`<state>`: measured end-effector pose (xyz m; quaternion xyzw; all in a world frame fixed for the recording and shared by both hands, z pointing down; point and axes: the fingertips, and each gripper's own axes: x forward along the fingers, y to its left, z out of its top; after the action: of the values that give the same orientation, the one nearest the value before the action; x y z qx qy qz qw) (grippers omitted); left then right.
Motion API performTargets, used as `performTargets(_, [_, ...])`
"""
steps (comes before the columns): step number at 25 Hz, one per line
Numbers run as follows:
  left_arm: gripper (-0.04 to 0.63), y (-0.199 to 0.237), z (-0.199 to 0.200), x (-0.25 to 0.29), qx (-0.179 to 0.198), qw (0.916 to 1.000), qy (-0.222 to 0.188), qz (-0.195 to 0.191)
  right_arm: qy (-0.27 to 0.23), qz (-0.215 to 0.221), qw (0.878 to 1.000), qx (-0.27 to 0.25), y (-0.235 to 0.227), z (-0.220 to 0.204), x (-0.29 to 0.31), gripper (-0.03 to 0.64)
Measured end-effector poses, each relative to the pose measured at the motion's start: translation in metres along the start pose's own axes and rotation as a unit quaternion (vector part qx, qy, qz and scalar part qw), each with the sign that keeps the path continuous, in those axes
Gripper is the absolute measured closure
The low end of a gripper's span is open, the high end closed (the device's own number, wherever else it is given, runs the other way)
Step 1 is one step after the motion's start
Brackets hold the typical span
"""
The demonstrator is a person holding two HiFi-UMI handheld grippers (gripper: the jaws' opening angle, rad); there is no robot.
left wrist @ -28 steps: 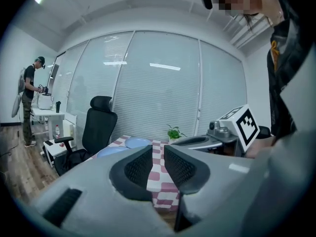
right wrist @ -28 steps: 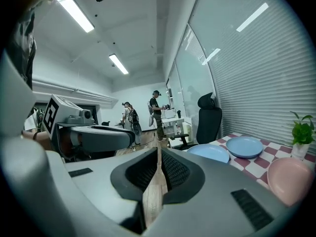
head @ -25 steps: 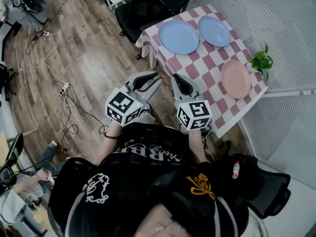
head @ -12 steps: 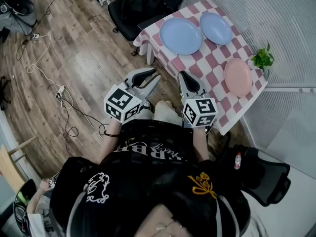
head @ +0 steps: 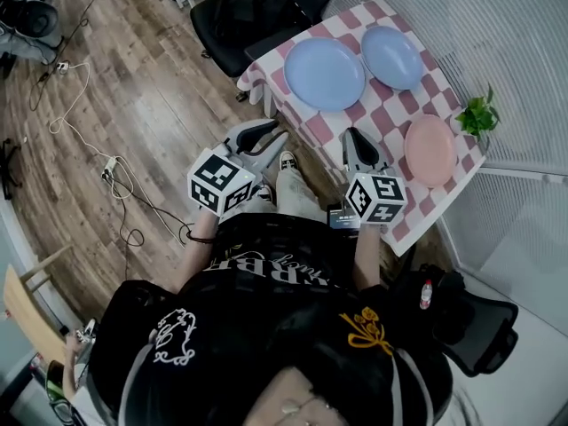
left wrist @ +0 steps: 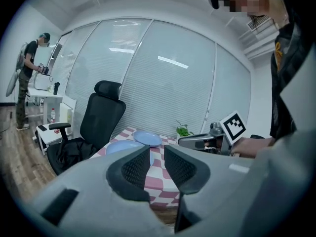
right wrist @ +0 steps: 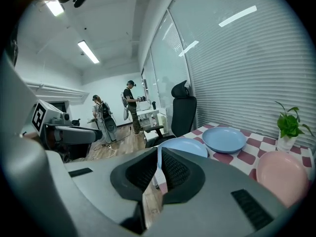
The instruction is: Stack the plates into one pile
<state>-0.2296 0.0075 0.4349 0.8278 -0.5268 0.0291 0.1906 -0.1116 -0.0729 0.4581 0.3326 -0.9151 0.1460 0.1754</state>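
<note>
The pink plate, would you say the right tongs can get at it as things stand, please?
Probably yes: the pink plate lies bare near the right tongs, nothing between them, though the shut tongs must open.

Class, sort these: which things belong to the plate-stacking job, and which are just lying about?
Job: large round blue plate; smaller round blue plate; round pink plate.
Lying about: small green potted plant; black office chair; cables on the wooden floor.

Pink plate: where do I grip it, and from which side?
Probably grip the pink plate by its raised rim on the side facing the right gripper, one jaw over, one under. It lies flat and shallow, and the plant crowds its far side.
</note>
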Motion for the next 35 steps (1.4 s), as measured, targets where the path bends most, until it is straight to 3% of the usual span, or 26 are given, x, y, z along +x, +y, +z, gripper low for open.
performTargets(12, [0.502,0.061,0.000,0.088,-0.011,0.9982,0.057,0.016,0.043,-0.021,0.999,0.026,-0.097,0.003,0.068,0.586])
performTargets(16, [0.400,0.089,-0.016,0.114,-0.020,0.9952,0.093,0.024,0.073,-0.017,0.997,0.029,-0.119,-0.007,0.093,0.584])
performTargets(24, [0.336,0.147,-0.078,0.157,-0.047,0.9796,0.188,0.053,0.148,-0.004,0.988,0.054,-0.145,-0.056,0.132,0.570])
performTargets(26, [0.321,0.153,-0.095,0.163,-0.064,0.9746,0.207,0.056,0.164,-0.002,0.985,0.057,-0.148,-0.069,0.137,0.432])
performTargets(27, [0.314,0.156,-0.102,0.165,-0.073,0.9724,0.214,0.057,0.169,-0.003,0.984,0.059,-0.150,-0.076,0.139,0.419])
performTargets(31, [0.304,0.164,-0.122,0.173,-0.096,0.9654,0.233,0.068,0.185,-0.008,0.979,0.083,-0.156,-0.098,0.145,0.419])
performTargets(35, [0.302,0.171,-0.136,0.178,-0.111,0.9592,0.245,0.087,0.177,0.006,0.974,0.142,-0.158,-0.107,0.153,0.420])
